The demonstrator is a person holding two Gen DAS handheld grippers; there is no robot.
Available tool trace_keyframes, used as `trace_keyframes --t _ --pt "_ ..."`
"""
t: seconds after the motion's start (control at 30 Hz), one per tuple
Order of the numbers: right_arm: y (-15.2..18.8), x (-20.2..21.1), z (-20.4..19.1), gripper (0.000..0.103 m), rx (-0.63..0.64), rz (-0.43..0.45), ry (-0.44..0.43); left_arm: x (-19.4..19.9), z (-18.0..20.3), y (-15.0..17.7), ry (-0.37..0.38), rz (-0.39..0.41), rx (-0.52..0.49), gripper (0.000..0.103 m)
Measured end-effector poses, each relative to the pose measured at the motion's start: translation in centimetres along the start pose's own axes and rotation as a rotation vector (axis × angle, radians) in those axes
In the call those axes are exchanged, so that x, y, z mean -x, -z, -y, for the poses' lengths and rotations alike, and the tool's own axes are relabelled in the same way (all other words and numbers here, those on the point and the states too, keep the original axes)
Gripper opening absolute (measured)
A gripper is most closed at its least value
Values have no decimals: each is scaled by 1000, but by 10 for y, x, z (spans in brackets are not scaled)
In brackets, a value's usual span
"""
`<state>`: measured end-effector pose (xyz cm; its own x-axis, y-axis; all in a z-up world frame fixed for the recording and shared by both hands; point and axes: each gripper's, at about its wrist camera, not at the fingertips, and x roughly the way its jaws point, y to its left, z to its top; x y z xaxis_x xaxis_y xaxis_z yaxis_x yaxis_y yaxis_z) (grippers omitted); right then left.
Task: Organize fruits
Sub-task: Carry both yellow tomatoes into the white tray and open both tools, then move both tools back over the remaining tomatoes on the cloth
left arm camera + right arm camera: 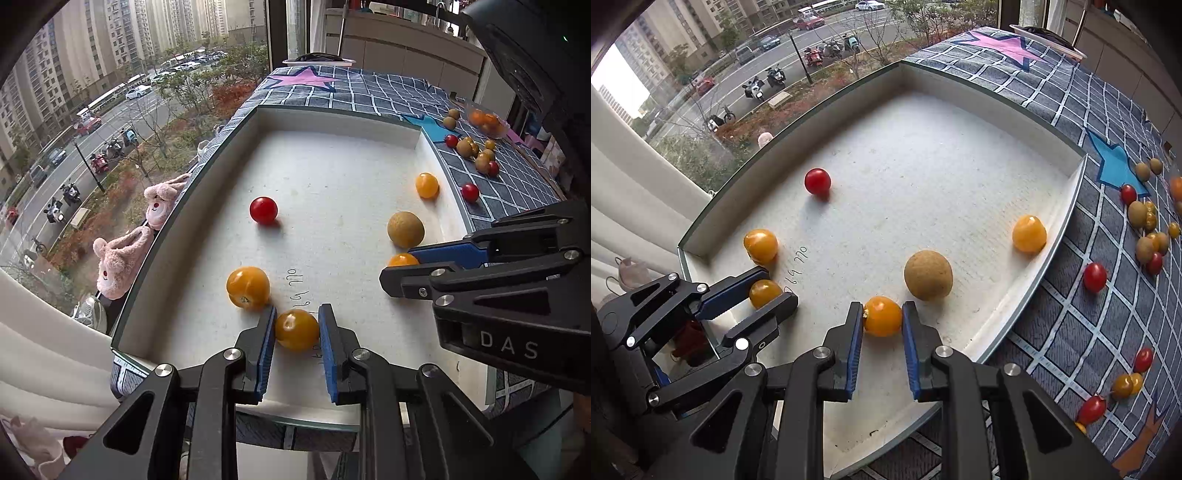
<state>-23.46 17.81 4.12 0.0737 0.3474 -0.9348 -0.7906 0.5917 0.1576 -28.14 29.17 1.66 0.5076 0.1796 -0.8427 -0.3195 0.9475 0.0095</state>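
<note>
Over the white tray [701, 236], left tongs [297, 328] at 7 o'clock and right tongs [882, 315] at 6 each clamp a yellow tomato [297, 329]; placing step, next release beside matching fruit.

Fruits [928, 275] in tray [1058, 236], others [1095, 277] beside

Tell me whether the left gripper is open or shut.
Shut on a yellow tomato: the left gripper has both blue fingers pressed against its sides.

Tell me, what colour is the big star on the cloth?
Pink star with dark outline, clearest in the right wrist view.
</note>
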Motion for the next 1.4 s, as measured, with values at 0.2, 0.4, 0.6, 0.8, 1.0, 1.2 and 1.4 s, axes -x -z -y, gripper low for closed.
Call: trace_keyframes --t 0.2,0.4,0.6,0.8,1.0,1.2,1.4 --pt "0 29 5 67 -8 86 34 -1 0 -2 3 -6 2 25" --pt "10 47 21 73 -53 127 38 11 4 -1 9 47 -10 87" --pt "23 63 40 79 -118 149 33 16 11 -3 10 36 -28 87" --pt "41 72 69 82 -196 157 28 20 25 -7 10 33 -57 87" --pt "61 73 106 82 -288 155 28 24 45 -13 1 35 -104 87" --pt "84 79 140 82 -367 167 38 27 71 -18 0 38 -152 87" --pt "113 90 175 82 -435 184 69 30 94 -27 17 46 -180 87"
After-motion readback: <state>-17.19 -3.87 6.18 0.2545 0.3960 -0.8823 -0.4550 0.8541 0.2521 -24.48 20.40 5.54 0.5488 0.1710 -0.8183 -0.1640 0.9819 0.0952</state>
